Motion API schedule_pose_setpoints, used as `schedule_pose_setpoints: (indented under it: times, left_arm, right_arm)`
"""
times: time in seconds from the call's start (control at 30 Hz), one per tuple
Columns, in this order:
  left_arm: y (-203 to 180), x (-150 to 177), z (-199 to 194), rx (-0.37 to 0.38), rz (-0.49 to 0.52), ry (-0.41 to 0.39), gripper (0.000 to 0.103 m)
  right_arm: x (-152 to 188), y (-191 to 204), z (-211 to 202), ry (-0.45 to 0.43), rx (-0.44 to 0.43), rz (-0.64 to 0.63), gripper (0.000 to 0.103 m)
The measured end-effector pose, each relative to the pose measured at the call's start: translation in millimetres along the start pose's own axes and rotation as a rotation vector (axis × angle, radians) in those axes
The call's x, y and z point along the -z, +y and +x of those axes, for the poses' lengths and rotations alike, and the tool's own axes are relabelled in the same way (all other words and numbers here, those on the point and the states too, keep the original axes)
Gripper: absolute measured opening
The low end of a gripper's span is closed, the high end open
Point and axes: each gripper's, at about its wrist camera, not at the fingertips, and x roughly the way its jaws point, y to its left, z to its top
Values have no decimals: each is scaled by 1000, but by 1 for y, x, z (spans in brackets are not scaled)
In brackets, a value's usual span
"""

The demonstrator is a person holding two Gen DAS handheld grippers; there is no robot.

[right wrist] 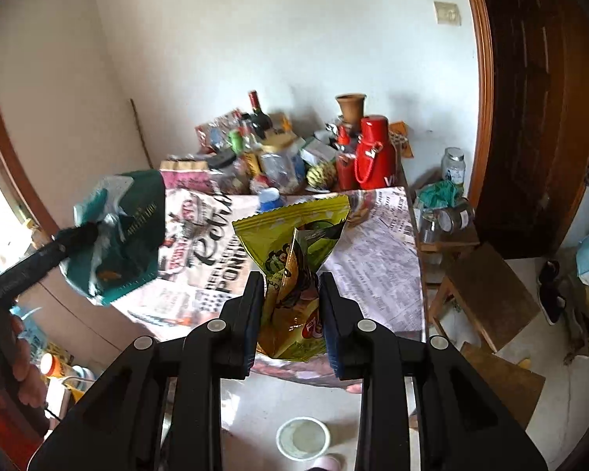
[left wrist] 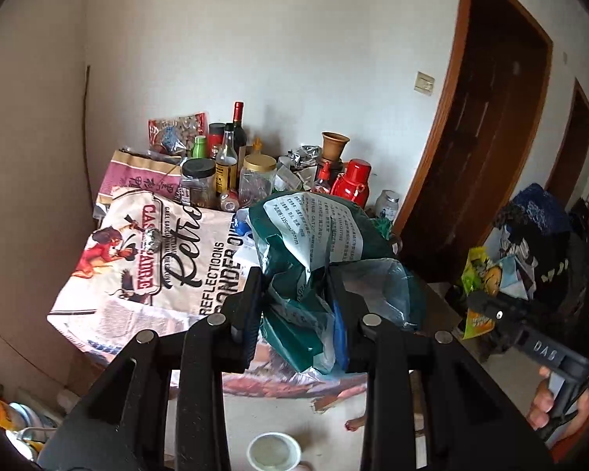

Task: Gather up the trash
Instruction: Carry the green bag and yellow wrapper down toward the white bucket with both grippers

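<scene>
My left gripper (left wrist: 296,294) is shut on a crumpled green and white plastic bag (left wrist: 326,243), held up above the table's near edge. The same bag (right wrist: 125,235) shows at the left of the right wrist view. My right gripper (right wrist: 292,298) is shut on a yellow-green snack wrapper (right wrist: 298,259), held above the table's near edge. The wrapper (left wrist: 481,278) and right gripper (left wrist: 491,308) also show at the right of the left wrist view. A small crumpled foil ball (left wrist: 152,240) lies on the printed tablecloth (left wrist: 129,274).
Bottles, jars, a red flask (left wrist: 353,184) and a clay vase (left wrist: 334,145) crowd the table's far end by the wall. A white cup (right wrist: 303,439) stands on the floor below. Wooden stools (right wrist: 487,298) stand right of the table. A dark door (right wrist: 538,117) is at the right.
</scene>
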Motion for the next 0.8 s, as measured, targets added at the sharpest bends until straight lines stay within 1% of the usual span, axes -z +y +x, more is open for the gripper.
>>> schedule_pose_setpoints:
  times: [0.17,0.27,0.33,0.43,0.5,0.6,0.73,0.8]
  left_arm:
    - [12,30,-35,35,23,5,30]
    - [23,55,-56,68,32,47,30]
    - [30,71,-67,79,39,76,30]
    - [40,98,-82,81,62,119,30]
    - [46,115,-84,70,70,160,30]
    - [53,139,-81,68,74,224,30]
    - [56,169,-64,76,76,308,30]
    - [55,183,-51,85,71,344,30]
  right_arm:
    - [31,31,-23,-5,45,2,26]
    - [54,48,-33,20,78,34,26]
    - [72,59,-35,54,99,63,26]
    - [96,68,-39,97,107,83,26]
    - [111,73,-41,120,106,98,26]
    - [130,74,-33,164,105,127,26]
    - [154,72,-26,205,108,154,26]
    - [164,66,-12,234,111,163,26]
